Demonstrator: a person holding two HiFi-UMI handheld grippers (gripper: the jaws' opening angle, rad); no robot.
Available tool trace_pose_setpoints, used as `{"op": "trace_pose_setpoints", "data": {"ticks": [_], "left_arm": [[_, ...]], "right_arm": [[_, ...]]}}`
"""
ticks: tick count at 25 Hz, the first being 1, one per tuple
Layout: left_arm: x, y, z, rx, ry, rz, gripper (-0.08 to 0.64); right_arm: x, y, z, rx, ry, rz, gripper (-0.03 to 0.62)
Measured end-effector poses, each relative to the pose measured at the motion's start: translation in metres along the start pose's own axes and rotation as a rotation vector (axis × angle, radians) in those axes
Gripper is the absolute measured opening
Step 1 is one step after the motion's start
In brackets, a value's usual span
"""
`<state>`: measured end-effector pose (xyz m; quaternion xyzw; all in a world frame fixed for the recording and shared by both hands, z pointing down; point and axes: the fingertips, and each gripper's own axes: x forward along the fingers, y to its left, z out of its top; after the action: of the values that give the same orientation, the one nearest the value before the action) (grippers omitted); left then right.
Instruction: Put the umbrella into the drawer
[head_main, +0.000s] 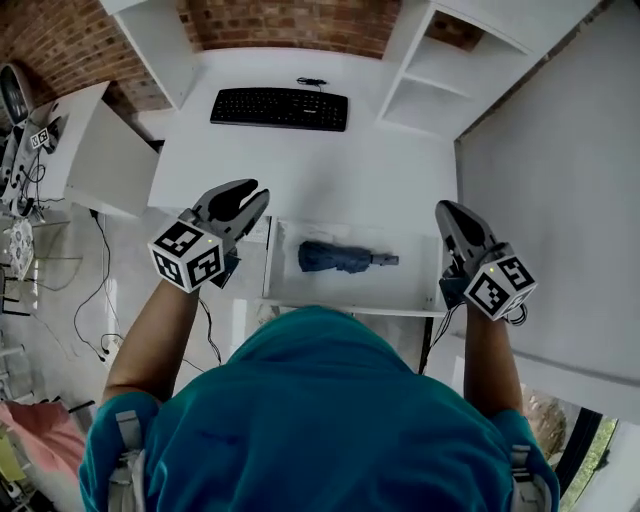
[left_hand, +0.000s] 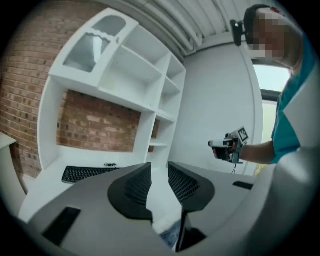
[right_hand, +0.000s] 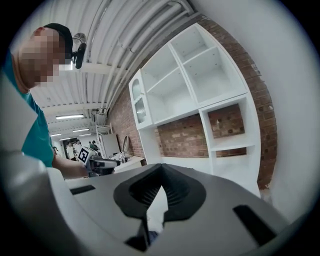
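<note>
**No legible writing anywhere**

No word, number or brand can be read. The only signs are black-and-white square code markers. In the head view they stand on the left gripper (head_main: 250, 197), on its left marker cube (head_main: 187, 254) at nine o'clock. They also stand on the right gripper (head_main: 449, 210), on its right marker cube (head_main: 503, 283) at three o'clock. The keyboard (head_main: 280, 108) at twelve o'clock has key legends too small to read.

A dark blue umbrella (head_main: 335, 257) is being shown mid-view in a white drawer (head_main: 300, 292), with a black keyboard (head_main: 280, 108) at twelve o'clock on a white desk (head_main: 300, 170) and a red-brown brick wall (head_main: 290, 22) beyond. Black-and-white square markers are being carried by the grey, black-padded left gripper (head_main: 248, 192) at nine o'clock and right gripper (head_main: 448, 210) at three o'clock. A teal shirt (head_main: 310, 420) is being worn at six o'clock.
</note>
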<state>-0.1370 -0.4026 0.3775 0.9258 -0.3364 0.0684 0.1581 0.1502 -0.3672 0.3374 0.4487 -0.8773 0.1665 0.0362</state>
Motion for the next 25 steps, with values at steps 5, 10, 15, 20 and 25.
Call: {"op": "trace_pose_setpoints", "data": {"ticks": [5, 10, 15, 20, 25], "left_arm": [[-0.057, 0.015, 0.062, -0.031, -0.213, 0.072, 0.015], [-0.086, 0.009, 0.087, -0.054, -0.318, 0.049, 0.015], [-0.087, -0.004, 0.094, -0.031, -0.326, 0.015, 0.015], [-0.085, -0.014, 0.096, 0.015, -0.303, 0.007, 0.015], [-0.088, -0.013, 0.098, 0.007, -0.308, 0.009, 0.015]], "right_arm": [[0.02, 0.03, 0.018, -0.045, -0.005, 0.053, 0.023], [0.026, 0.051, 0.031, -0.09, -0.022, 0.088, 0.023], [0.024, 0.054, 0.043, -0.1, -0.043, 0.081, 0.021], [0.023, 0.054, 0.047, -0.09, -0.061, 0.072, 0.022], [0.023, 0.053, 0.047, -0.091, -0.059, 0.067, 0.022]]}}
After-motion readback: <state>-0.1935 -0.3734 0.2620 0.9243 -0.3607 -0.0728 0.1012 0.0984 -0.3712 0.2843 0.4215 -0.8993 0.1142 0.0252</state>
